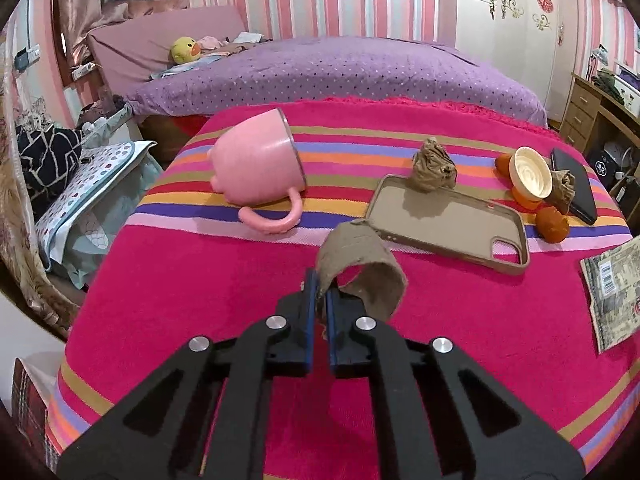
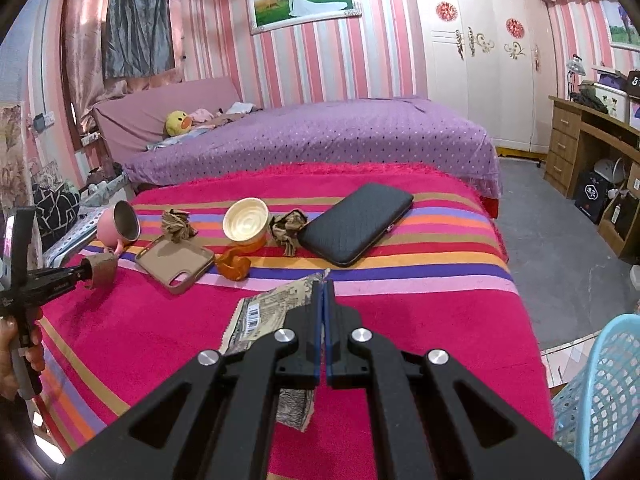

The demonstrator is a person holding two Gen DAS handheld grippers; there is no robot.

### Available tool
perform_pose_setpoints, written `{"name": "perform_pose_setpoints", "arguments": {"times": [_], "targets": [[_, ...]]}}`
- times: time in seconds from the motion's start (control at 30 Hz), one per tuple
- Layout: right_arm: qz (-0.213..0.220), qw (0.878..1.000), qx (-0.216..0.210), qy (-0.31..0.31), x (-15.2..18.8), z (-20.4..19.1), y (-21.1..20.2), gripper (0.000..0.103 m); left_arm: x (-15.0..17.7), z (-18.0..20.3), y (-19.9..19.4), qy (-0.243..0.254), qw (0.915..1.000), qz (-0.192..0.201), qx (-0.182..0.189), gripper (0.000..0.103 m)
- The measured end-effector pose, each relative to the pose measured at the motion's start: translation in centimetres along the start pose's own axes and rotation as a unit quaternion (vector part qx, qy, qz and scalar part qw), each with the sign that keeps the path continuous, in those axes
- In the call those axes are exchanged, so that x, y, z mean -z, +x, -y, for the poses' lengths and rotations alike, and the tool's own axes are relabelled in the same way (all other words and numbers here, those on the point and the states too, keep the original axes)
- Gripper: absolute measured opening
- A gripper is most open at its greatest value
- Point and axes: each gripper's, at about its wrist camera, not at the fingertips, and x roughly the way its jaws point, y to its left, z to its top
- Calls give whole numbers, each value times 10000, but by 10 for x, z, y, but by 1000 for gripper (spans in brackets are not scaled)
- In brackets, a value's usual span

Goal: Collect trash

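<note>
My left gripper is shut on a torn brown cardboard roll and holds it above the striped cloth; the roll also shows in the right wrist view. My right gripper is shut on a printed snack wrapper, which also shows in the left wrist view. Two crumpled brown paper wads lie further back: one by the phone case, one by the black wallet.
A pink cup lies on its side. A tan phone case, a cream and orange bowl, orange lumps and a black wallet sit on the cloth. A blue mesh basket stands at lower right, beside the table.
</note>
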Motion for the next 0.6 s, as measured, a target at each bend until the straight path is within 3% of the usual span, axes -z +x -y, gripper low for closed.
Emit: {"name": "perform_pose_setpoints", "arguments": {"times": [0.03,0.07,0.1,0.13,0.27,0.37,0.53,0.57,0.6], "targets": [[-3,10000,3,25,0,2,0,1,0,-1,-1,-10,10000,4,13,5],[-3,10000,4,43,0,4,-1,1,1,-2,0,0,10000,-6,60,17],[1,10000,7,64,0,6,-1,1,1,-2,0,24,10000,-5,50,38],[11,10000,15,73,0,7,-2,1,2,-2,-1,34,10000,38,-26,45],[36,10000,21,73,-2,10,-3,1,0,1,-1,51,10000,71,-40,51],[17,10000,17,94,-1,12,-2,1,0,3,3,43,10000,28,-11,72],[17,10000,51,77,-1,14,-2,1,-1,10,14,-26,9999,-91,124,74],[17,10000,61,76,0,15,-2,1,-1,13,15,-17,9999,-86,129,71],[19,9999,63,76,0,16,-2,1,-1,15,16,-11,9999,-73,143,58]]}}
